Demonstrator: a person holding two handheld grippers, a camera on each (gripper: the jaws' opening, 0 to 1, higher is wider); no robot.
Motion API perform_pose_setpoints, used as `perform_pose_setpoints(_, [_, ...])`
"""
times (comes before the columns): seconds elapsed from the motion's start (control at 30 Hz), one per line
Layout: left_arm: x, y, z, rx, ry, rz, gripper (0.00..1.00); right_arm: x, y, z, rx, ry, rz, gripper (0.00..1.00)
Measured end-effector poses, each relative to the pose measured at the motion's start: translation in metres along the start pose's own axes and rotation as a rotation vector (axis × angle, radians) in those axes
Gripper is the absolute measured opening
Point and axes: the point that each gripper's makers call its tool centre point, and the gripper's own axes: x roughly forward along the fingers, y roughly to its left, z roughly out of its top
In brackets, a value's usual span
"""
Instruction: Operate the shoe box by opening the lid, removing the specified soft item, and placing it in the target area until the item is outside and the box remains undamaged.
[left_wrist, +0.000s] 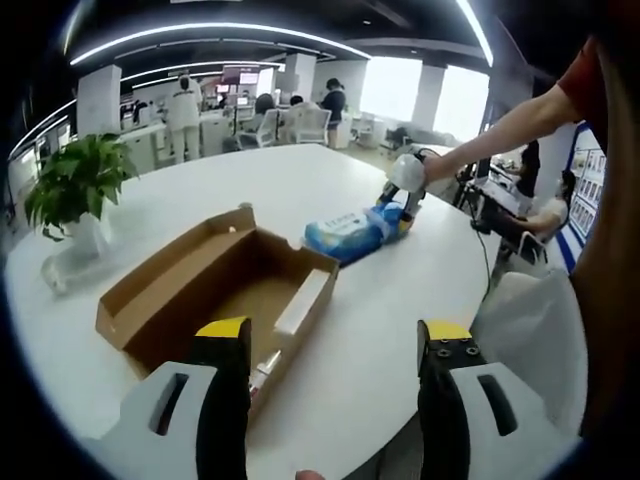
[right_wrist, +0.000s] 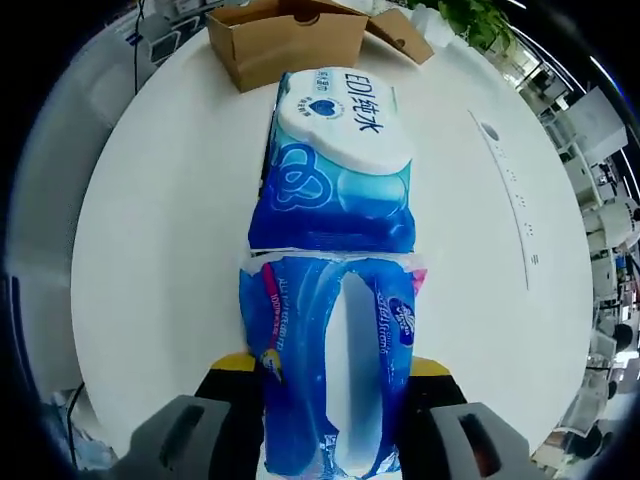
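Observation:
An open brown cardboard shoe box (left_wrist: 225, 285) lies on the white round table (left_wrist: 400, 300), lid folded back, inside looking bare. My left gripper (left_wrist: 335, 345) hovers open over the box's near end, nothing between its jaws. Beyond the box a blue and white pack of wet wipes (left_wrist: 350, 233) rests on the table, with my right gripper (left_wrist: 400, 205) at its far end. In the right gripper view the wipes pack (right_wrist: 335, 250) stretches away from me, and my right gripper (right_wrist: 335, 400) is shut on its crumpled near end. The shoe box (right_wrist: 290, 35) stands beyond the pack.
A potted green plant (left_wrist: 75, 190) stands at the table's left edge. A person's arm (left_wrist: 510, 125) reaches in from the right. A white bag or chair (left_wrist: 530, 330) sits by the table's right side. People and desks fill the office behind.

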Motion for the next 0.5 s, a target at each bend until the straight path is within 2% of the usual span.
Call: perform_pose_setpoints(0.5, [-0.0001,0.0008,0.0024,0.0,-0.009,-0.007,0.67,-0.0063,-0.002,0.0005,-0.008,0.0,-0.01,0.48])
